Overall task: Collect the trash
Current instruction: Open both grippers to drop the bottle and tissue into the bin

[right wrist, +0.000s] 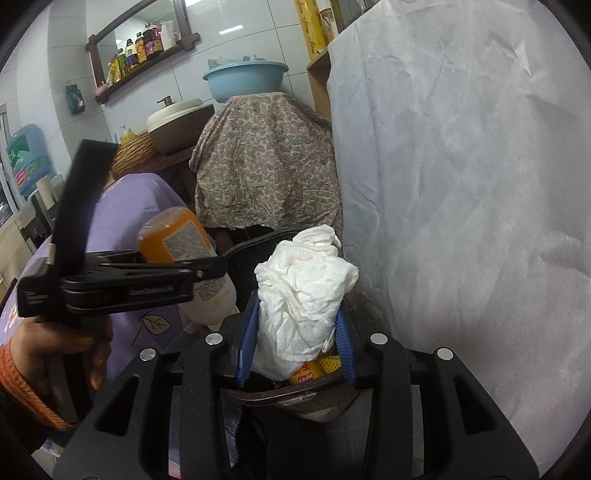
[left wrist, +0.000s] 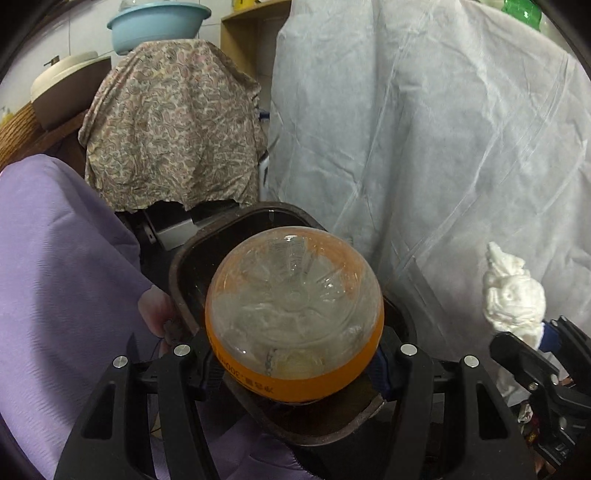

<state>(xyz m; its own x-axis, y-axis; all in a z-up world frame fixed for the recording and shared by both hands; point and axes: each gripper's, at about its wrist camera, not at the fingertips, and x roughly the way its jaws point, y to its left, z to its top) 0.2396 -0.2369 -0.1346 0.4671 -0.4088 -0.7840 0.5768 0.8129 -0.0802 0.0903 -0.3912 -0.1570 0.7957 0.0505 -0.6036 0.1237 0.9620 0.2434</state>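
My left gripper [left wrist: 295, 369] is shut on an empty plastic bottle [left wrist: 293, 314] with an orange label, its clear base towards the camera. It hangs over the open dark trash bin [left wrist: 184, 273]. In the right wrist view the same bottle [right wrist: 184, 258] sits in the left gripper [right wrist: 207, 269], just left of the bin's rim [right wrist: 258, 240]. My right gripper [right wrist: 295, 354] is shut on a crumpled white tissue [right wrist: 303, 291] above the bin, where yellow trash [right wrist: 306, 373] lies. The tissue [left wrist: 513, 291] also shows at the right of the left wrist view.
A purple cloth [left wrist: 62, 266] covers something to the left of the bin. A paisley cloth [left wrist: 173, 125] drapes an object behind it, with a blue basin [left wrist: 155, 26] on top. A large white sheet [left wrist: 424, 140] hangs at the right. A wall shelf [right wrist: 140, 48] holds bottles.
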